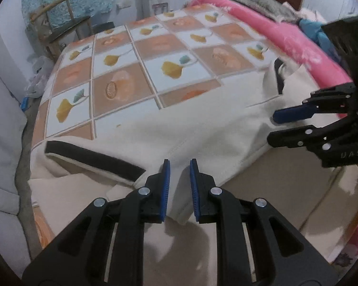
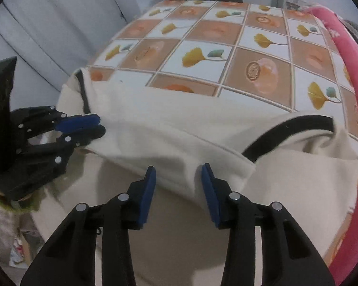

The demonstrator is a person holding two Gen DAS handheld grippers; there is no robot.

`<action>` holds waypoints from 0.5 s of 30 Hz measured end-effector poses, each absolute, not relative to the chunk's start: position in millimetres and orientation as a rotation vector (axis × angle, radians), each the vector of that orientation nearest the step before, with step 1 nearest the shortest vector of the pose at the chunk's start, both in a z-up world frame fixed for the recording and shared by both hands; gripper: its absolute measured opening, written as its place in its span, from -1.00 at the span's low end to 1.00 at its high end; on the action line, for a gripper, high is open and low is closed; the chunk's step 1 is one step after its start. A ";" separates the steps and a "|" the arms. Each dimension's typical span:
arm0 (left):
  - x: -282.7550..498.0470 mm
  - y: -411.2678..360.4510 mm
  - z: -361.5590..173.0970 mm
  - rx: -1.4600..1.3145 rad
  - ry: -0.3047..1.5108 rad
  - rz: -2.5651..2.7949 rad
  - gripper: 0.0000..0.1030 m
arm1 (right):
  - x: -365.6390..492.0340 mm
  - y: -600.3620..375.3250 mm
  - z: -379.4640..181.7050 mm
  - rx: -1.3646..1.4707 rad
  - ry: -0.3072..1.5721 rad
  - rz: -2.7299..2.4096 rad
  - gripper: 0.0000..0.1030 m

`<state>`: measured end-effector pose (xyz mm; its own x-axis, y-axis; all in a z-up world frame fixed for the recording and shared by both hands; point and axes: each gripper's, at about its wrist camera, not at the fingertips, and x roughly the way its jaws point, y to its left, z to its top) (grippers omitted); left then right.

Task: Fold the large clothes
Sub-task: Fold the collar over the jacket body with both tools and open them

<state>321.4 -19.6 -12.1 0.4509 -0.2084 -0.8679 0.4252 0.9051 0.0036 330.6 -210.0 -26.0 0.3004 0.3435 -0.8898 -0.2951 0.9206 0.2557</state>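
A large cream garment [image 1: 202, 128] with black trim [image 1: 93, 159] lies across the bed, partly folded over itself. My left gripper [image 1: 179, 166] is open just above its folded front edge, with the cloth between and below the fingers. My right gripper [image 1: 273, 127] reaches in from the right over the garment's edge. In the right wrist view the right gripper [image 2: 178, 172] is open over the cream garment [image 2: 179, 124] near its front fold, and a black trim band [image 2: 286, 128] curves at the right. The left gripper [image 2: 100, 125] shows at the left edge of the garment.
The bed has a checked sheet with orange squares and yellow leaves [image 1: 169, 66]. A pink blanket roll [image 1: 274, 33] runs along the right side. A wooden chair [image 1: 59, 23] and water dispenser [image 1: 155, 0] stand beyond the bed. A pale wall or wardrobe [image 2: 47, 23] is left.
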 end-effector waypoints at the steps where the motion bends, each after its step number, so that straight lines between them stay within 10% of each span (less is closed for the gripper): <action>1: 321.0 -17.3 -3.7 0.220 1.011 -0.398 -0.67 | 329.0 -213.9 -14.2 0.085 1.177 0.452 -0.23; 6: 328.4 -20.4 20.2 0.167 0.947 -0.426 -0.23 | 331.6 -220.4 12.6 0.128 1.097 0.439 -0.23; 15: 318.5 -29.6 -23.1 0.256 1.044 -0.399 -0.15 | 315.5 -222.5 -29.0 0.018 1.186 0.299 -0.24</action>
<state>318.5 -29.6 -23.1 0.4410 -0.1971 -0.8756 0.4364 0.8996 0.0173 315.5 -222.5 -29.0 0.3410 0.2390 -0.9092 -0.2199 0.9606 0.1700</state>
